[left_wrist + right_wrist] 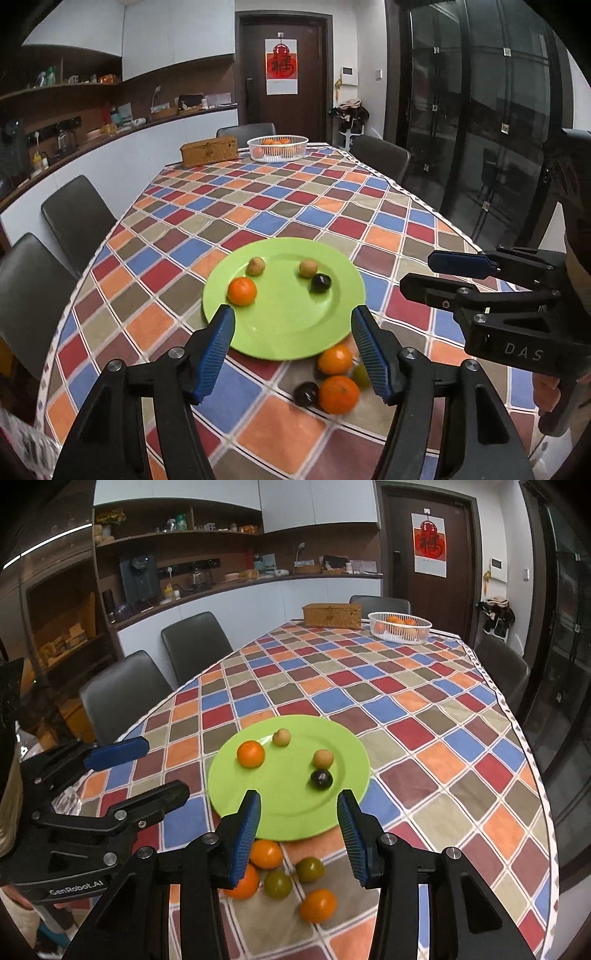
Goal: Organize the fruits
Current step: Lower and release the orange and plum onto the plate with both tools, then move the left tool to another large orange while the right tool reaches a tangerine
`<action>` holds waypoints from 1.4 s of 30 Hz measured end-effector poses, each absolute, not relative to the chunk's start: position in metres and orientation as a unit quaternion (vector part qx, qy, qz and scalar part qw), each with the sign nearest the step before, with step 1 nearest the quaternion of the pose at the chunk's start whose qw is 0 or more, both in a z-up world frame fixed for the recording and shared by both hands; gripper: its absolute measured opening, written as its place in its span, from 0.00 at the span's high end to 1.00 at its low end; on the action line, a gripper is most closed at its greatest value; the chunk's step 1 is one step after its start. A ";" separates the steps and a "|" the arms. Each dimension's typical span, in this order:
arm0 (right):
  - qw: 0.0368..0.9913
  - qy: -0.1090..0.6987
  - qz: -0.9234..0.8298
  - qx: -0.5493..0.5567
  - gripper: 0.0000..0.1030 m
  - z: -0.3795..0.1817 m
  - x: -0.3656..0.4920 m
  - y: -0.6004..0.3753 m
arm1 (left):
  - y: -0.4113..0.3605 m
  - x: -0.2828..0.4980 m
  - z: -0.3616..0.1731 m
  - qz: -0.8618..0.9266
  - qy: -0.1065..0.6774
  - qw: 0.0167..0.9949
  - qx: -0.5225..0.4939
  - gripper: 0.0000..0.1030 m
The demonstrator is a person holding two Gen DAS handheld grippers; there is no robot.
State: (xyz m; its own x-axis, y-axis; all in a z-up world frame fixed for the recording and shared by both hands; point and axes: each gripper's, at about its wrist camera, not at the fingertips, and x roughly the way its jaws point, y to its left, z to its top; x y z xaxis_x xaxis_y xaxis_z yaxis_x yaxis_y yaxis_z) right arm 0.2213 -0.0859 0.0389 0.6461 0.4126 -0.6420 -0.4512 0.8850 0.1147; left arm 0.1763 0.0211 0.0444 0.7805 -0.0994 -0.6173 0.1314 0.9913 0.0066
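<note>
Left to right, as seen from the two wrist cameras.

Dark padded chairs (122,690) are ranged along the left edge of the table. The table is covered by a checked cloth of red, blue, orange and olive diamonds (424,716).

The left gripper (293,326), black with blue ribbed pads, is held above the near end of the cloth; its jaws are spread and nothing is gripped between them.

A round lime-green plate (280,816) is placed near the near edge of the cloth. On the plate's left part an orange mandarin (250,753) is found; two small tan round fruits (281,736) are set toward the far rim and the right; a dark purple plum (321,779) lies just beside the right-hand tan fruit.

Loose fruit is gathered on the cloth just beyond the plate's near rim: three orange mandarins (266,853), two olive-green round fruits (277,883), and a dark plum (306,393) recorded in the left view.

The right gripper (298,808), of the same make, is held over the plate's near rim; its jaws are parted and empty.

At the far end of the cloth a woven brown rectangular box (331,616) stands left of a white mesh basket (400,633) containing orange fruit.
</note>
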 end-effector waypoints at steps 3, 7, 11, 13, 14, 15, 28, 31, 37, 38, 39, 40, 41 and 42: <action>0.908 0.346 0.235 -0.023 0.57 0.036 0.211 -0.092 | 0.017 0.167 0.040 -0.064 0.327 0.943 0.017 0.37; 0.910 0.344 0.229 -0.024 0.57 0.030 0.200 -0.098 | 0.012 0.156 0.031 -0.066 0.330 0.942 0.011 0.37; 0.909 0.350 0.223 -0.027 0.57 0.020 0.192 -0.104 | 0.006 0.149 0.023 -0.068 0.328 0.942 0.013 0.37; 0.909 0.353 0.219 -0.027 0.57 0.015 0.188 -0.106 | 0.004 0.145 0.019 -0.068 0.325 0.943 0.017 0.37; 0.908 0.356 0.218 -0.028 0.57 0.011 0.186 -0.107 | 0.002 0.143 0.016 -0.067 0.323 0.944 0.021 0.37; 0.908 0.357 0.217 -0.029 0.57 0.009 0.185 -0.108 | 0.001 0.142 0.014 -0.067 0.322 0.944 0.023 0.37; 0.900 0.379 0.207 -0.054 0.57 -0.028 0.168 -0.105 | -0.015 0.130 -0.023 -0.089 0.326 0.936 0.101 0.38; 0.895 0.391 0.210 -0.049 0.57 -0.036 0.169 -0.104 | -0.018 0.132 -0.030 -0.098 0.329 0.932 0.117 0.38; 0.890 0.405 0.207 -0.046 0.57 -0.047 0.174 -0.102 | -0.024 0.138 -0.038 -0.127 0.328 0.922 0.163 0.41; 0.889 0.406 0.205 -0.047 0.57 -0.048 0.175 -0.101 | -0.025 0.140 -0.039 -0.130 0.328 0.920 0.170 0.41; 0.889 0.407 0.204 -0.047 0.57 -0.049 0.177 -0.101 | -0.026 0.142 -0.041 -0.133 0.328 0.919 0.174 0.41; 0.888 0.409 0.205 -0.047 0.57 -0.050 0.178 -0.100 | -0.027 0.144 -0.042 -0.136 0.330 0.917 0.179 0.42; 0.888 0.409 0.205 -0.047 0.57 -0.051 0.179 -0.100 | -0.028 0.146 -0.043 -0.139 0.332 0.915 0.184 0.43; 0.888 0.410 0.204 -0.049 0.57 -0.051 0.181 -0.099 | -0.029 0.148 -0.044 -0.141 0.333 0.913 0.189 0.43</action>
State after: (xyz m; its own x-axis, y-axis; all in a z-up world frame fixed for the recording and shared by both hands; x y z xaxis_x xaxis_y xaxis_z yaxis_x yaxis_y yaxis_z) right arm 0.1805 -0.0993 -0.0512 0.5813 0.3224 -0.7470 -0.4021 0.9120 0.0808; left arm 0.1478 -0.0292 -0.0444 0.7393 -0.1310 -0.6605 0.3824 0.8891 0.2517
